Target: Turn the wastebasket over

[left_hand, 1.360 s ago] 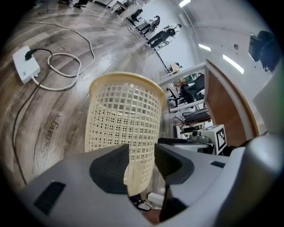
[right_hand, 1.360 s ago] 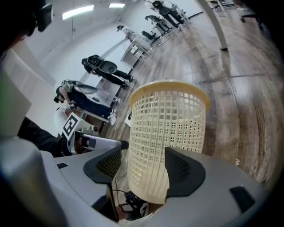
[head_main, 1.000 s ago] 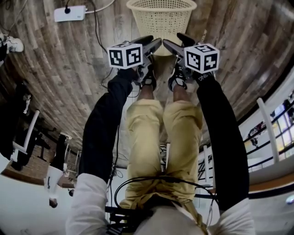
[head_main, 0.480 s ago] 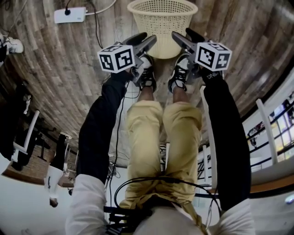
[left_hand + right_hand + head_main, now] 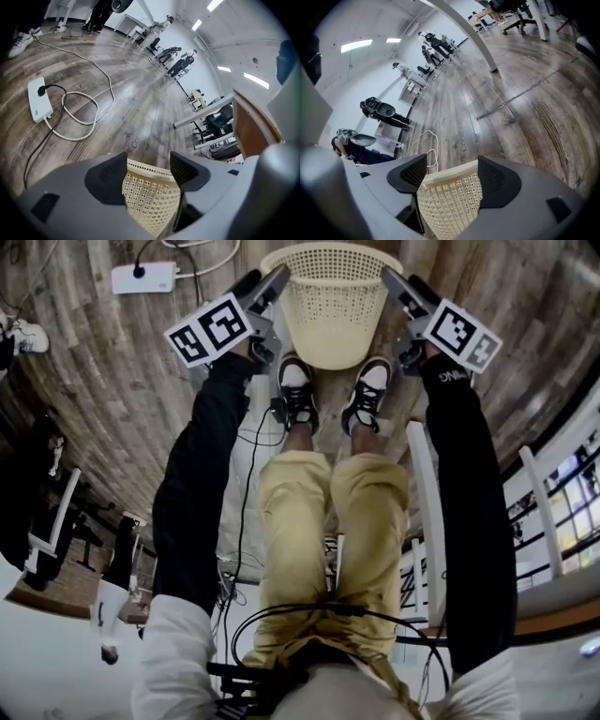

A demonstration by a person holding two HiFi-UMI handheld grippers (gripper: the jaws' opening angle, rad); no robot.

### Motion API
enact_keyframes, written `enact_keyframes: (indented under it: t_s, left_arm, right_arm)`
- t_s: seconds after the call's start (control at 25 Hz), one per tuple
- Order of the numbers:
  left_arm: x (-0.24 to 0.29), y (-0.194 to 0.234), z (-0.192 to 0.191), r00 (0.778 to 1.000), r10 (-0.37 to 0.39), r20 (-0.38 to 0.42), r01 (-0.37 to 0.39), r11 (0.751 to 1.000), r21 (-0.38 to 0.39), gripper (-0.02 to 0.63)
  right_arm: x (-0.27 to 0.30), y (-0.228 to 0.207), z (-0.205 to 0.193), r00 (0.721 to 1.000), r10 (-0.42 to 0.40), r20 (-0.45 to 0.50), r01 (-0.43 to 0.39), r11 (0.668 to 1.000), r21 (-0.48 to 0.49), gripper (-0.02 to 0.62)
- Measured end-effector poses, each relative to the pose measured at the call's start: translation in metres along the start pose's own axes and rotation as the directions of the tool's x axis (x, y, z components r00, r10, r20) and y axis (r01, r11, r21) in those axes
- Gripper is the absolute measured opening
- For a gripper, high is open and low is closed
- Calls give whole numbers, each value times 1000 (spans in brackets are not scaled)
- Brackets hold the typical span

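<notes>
A cream lattice wastebasket (image 5: 330,306) stands upright on the wood floor just beyond my shoes, with its open rim on top. My left gripper (image 5: 272,279) is at the rim's left side and my right gripper (image 5: 394,279) at its right side. In the left gripper view the jaws (image 5: 149,161) stand wide, having just been opening, and the basket's rim and wall (image 5: 150,197) show in the gap without being pressed. In the right gripper view the jaws (image 5: 452,164) are also apart, with the basket's rim and wall (image 5: 450,201) between them.
A white power strip (image 5: 142,277) with a looped cable (image 5: 79,108) lies on the floor left of the basket. My two shoes (image 5: 298,395) stand close to its near side. White rails (image 5: 427,521) run along the right. Chairs and people are far off.
Both grippers moved away from me and apart, from above my shoes to the two sides of the basket's rim. The basket has not moved.
</notes>
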State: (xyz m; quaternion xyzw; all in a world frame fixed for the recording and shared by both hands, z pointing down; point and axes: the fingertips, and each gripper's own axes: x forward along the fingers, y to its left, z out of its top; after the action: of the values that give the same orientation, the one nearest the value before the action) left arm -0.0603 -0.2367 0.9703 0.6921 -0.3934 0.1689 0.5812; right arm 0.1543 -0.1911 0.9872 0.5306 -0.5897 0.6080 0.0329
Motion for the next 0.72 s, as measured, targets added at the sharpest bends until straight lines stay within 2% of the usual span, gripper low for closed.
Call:
enact_keyframes:
  t_s: [0.12,0.28,0.36,0.48,0.52,0.72]
  left_arm:
    - [12,18,6,995,95,-38,-97,995,-39,273]
    - [31,42,-10,961,207,-185,-224,972,-73,273]
    - [36,46,-15,948,225,-224,-249,965,-86,273]
    - [39,45,-19,942,216,-257,-253,960,-120,273]
    - [39,45,-20,939,218,-265,-257,959,-120,272]
    - [31,48,-25,921,247,-303,-293,949,-118,238]
  right_arm:
    - [9,-23,11,996,-80,25,77,993,94,338]
    - [24,-52,5,977,-206,-51,212,958,191,337]
    - [28,-57,-4,969,-231,-91,247,936,252,337]
    - [36,-52,-22,967,-213,-140,248,912,326,333]
    - [37,-50,-24,968,-206,-140,243,907,345,297]
    - [33,-45,-28,960,-231,-160,272,907,323,239]
